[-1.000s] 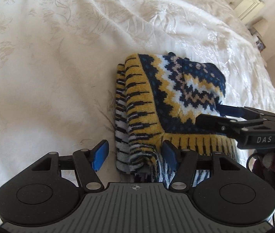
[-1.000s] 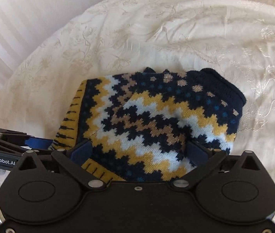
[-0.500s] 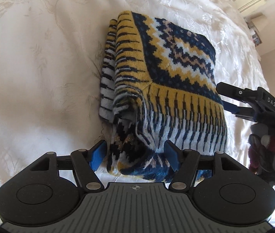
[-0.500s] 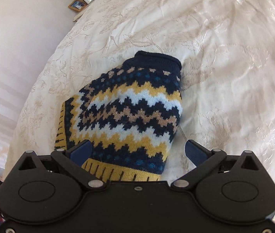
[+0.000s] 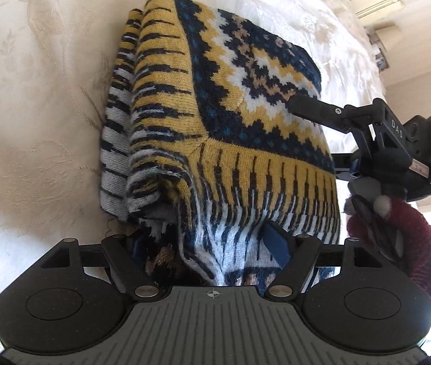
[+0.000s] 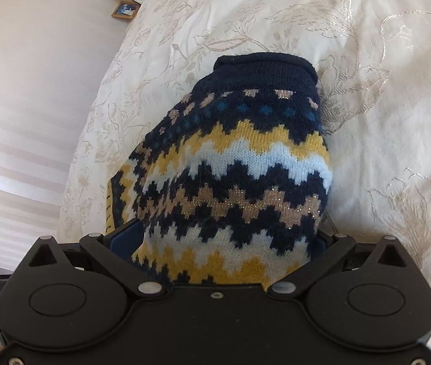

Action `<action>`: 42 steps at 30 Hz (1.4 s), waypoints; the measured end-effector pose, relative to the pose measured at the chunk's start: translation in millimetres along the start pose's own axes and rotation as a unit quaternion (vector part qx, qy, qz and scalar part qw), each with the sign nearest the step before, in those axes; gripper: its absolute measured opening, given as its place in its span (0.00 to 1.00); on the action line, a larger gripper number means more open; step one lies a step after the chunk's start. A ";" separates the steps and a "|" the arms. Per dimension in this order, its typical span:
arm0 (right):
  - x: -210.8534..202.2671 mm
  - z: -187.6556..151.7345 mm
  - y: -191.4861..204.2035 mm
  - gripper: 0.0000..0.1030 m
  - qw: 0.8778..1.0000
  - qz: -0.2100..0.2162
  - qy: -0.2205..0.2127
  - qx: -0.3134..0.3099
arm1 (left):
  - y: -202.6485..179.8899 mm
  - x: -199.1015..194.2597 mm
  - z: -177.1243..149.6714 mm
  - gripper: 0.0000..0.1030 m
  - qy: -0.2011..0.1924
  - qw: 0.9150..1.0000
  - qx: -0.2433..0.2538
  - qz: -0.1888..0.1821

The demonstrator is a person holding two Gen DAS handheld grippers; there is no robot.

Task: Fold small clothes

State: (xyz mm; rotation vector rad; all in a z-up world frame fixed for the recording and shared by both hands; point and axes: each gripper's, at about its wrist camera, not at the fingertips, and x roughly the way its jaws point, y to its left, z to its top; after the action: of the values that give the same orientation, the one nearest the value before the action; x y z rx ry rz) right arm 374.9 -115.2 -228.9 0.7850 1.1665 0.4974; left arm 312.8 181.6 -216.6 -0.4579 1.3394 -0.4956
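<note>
Your left gripper (image 5: 206, 249) sits low at the near edge of the folded sweater (image 5: 215, 115), fingers spread wide with knit bunched between them; one blue pad (image 5: 274, 243) shows against the white-striped hem, the other is mostly buried in fabric. I cannot tell whether the pads press the cloth.

Your right gripper (image 6: 226, 243) comes in from the sweater's other side, fingers also wide and straddling the zigzag panel, with one blue pad (image 6: 125, 238) visible at the left. The sweater lies on the cream embroidered bedspread (image 5: 42, 91).

Only the left wrist view shows your right gripper (image 5: 322, 127) from outside, one finger above the knit, the other below its edge, and your gloved hand (image 5: 398, 228) on its handle. Only the right wrist view shows the navy collar (image 6: 265, 67) at the far end and a picture frame (image 6: 125, 10) beyond the bed.
</note>
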 end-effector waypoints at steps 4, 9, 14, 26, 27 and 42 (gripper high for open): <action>-4.4 -1.9 -7.5 1.00 1.000 0.016 0.000 0.020 | 3.8 -2.9 -5.0 0.67 -0.001 1.000 -0.004 -0.022; -10.9 -5.4 -4.3 0.68 1.000 -0.009 0.006 0.016 | 11.7 -10.4 -4.4 0.41 0.002 0.999 -0.007 -0.045; -35.2 -14.9 6.7 0.49 0.999 -0.018 -0.020 0.027 | -4.0 -28.3 -8.4 0.34 -0.010 0.998 0.035 -0.057; -124.8 -99.8 19.6 0.49 0.998 -0.058 -0.018 0.020 | -63.7 -39.0 -105.9 0.34 0.031 0.992 0.088 -0.087; -132.7 -109.5 16.9 0.49 0.998 -0.062 -0.014 0.021 | -66.9 -37.9 -115.9 0.34 0.035 0.992 0.089 -0.088; -179.7 -169.5 2.4 0.84 0.992 -0.125 -0.021 -0.029 | -70.1 -47.9 -201.7 0.39 0.005 0.996 0.059 0.073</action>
State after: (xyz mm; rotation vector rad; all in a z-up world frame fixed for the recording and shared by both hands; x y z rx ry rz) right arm 155.4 -193.3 -146.7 0.5871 1.1865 0.3031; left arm 101.3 146.5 -172.6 -0.2584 1.3333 -0.4533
